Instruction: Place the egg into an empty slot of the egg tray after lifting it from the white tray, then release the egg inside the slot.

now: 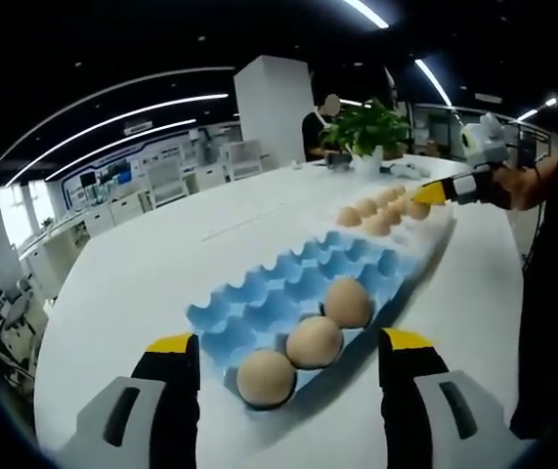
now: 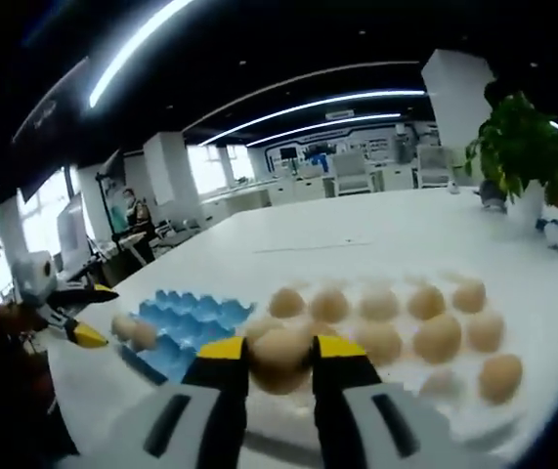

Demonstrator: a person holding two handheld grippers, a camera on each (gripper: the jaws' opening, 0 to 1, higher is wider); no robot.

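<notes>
As right tongs (image 2: 279, 363) clasp egg (image 2: 280, 358), level

A blue egg tray (image 1: 298, 293) holding three eggs (image 1: 314, 341) sits mid-frame on the white counter (image 1: 161, 264), between the left tool (image 1: 288, 376) and its spread jaws. At upper right, the right tool (image 1: 433, 193) reaches over the white tray (image 1: 435, 227) of eggs.

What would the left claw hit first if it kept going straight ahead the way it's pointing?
Probably the nearest egg in the blue egg tray. It sits between the open jaws of the left claw, just ahead, though depth is hard to judge.
</notes>
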